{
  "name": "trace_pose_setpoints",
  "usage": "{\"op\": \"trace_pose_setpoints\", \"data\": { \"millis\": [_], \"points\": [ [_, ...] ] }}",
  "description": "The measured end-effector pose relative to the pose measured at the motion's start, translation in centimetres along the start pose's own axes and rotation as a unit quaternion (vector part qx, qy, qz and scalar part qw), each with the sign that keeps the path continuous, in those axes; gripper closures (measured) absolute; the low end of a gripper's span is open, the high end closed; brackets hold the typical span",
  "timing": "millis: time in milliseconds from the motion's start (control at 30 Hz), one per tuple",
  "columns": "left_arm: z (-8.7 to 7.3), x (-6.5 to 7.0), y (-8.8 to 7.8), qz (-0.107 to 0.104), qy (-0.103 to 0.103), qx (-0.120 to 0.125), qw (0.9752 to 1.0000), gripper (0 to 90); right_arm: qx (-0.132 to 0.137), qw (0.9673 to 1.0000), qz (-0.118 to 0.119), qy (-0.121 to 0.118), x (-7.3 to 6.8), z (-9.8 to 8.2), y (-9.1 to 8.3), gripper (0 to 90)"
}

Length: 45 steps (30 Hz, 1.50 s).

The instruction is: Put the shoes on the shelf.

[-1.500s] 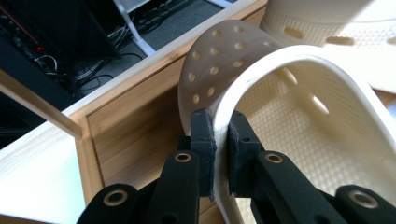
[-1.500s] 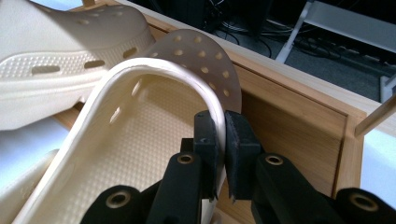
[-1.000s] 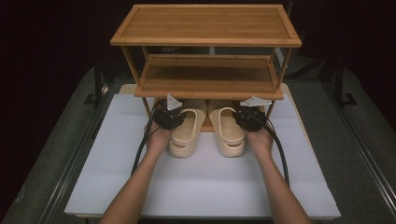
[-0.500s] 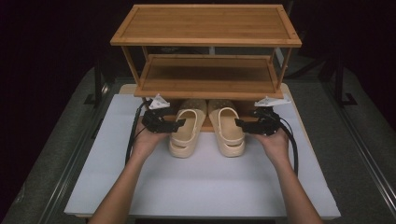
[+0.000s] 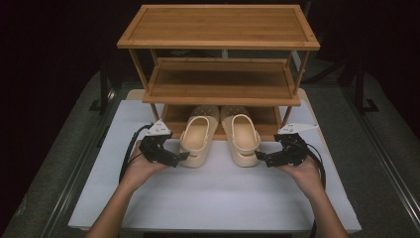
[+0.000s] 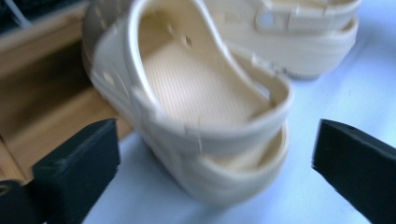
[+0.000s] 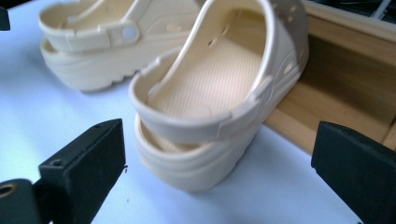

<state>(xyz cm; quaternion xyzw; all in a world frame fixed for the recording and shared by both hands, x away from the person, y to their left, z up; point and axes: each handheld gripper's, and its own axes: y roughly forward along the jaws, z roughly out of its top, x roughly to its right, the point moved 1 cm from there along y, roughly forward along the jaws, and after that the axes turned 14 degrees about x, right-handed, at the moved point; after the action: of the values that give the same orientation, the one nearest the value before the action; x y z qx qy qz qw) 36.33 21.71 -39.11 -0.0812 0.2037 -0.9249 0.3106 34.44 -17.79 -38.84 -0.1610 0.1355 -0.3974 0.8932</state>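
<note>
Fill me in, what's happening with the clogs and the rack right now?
A person holds a gripper in each hand. The left gripper and the right gripper sit just outside the two beige clogs, and both sets of jaws have just been opening, with nothing gripped. The left clog and right clog lie side by side on the white mat, toes tucked under the wooden rack.

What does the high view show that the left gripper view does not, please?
High view alone: the top shelf and middle shelf of the bamboo rack, both forearms, and the right tongs beside the right clog. Left gripper view alone: close detail of the left clog, with its ribbed footbed, vent holes and heel strap, between the jaws of the left tongs, which stand wide apart and clear of it. Shared: both beige clogs, toes tucked under the rack's lowest shelf, on the white mat.
</note>
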Motion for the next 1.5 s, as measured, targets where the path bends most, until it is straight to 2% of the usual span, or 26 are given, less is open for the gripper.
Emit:
{"op": "trace_pose_setpoints", "data": {
  "millis": [67,133,167,300,567,767,967,1133,1433,1500],
  "points": [
    [-0.9,0.0,0.3,-0.004,-0.005,-0.007,1.0,0.0,-0.003,1.0,0.005,0.0,0.0,-0.8,0.2,2.9],
    [-1.5,-0.1,0.7,-0.007,-0.001,-0.019,0.9998,0.0,-0.021,0.9998,0.004,-0.003,0.1,-1.4,0.7,2.0],
    [-1.8,-0.1,1.0,-0.009,-0.003,-0.022,0.9997,0.0,-0.022,0.9997,0.003,-0.004,0.1,-1.7,0.8,2.0],
    [-2.5,0.1,1.9,-0.018,0.007,-0.038,0.9991,0.0,-0.039,0.999,0.024,-0.002,0.2,-2.9,1.7,2.0],
    [-3.3,0.4,3.6,-0.024,0.013,-0.057,0.998,0.0,-0.053,0.9976,0.045,-0.003,-0.1,-3.6,3.6,2.0],
    [-3.5,0.4,4.2,-0.022,0.014,-0.055,0.9982,0.0,-0.061,0.9969,0.048,-0.011,-0.4,-3.9,4.8,2.3],
    [-3.2,0.3,4.6,-0.022,0.005,-0.045,0.9987,0.0,-0.057,0.9969,0.054,-0.006,-0.7,-3.9,5.5,2.3],
    [-2.9,0.5,5.3,-0.021,0.002,-0.039,0.999,0.0,-0.052,0.9969,0.059,-0.014,-1.1,-3.6,6.0,4.4],
    [-2.4,2.2,7.2,-0.042,0.016,-0.044,0.998,0.0,-0.049,0.9966,0.064,-0.015,-1.3,-3.1,6.7,4.9],
    [-2.3,2.3,7.5,-0.032,0.025,-0.049,0.998,0.0,-0.05,0.9968,0.06,-0.019,-1.4,-3.1,6.9,4.1]
  ]
}}
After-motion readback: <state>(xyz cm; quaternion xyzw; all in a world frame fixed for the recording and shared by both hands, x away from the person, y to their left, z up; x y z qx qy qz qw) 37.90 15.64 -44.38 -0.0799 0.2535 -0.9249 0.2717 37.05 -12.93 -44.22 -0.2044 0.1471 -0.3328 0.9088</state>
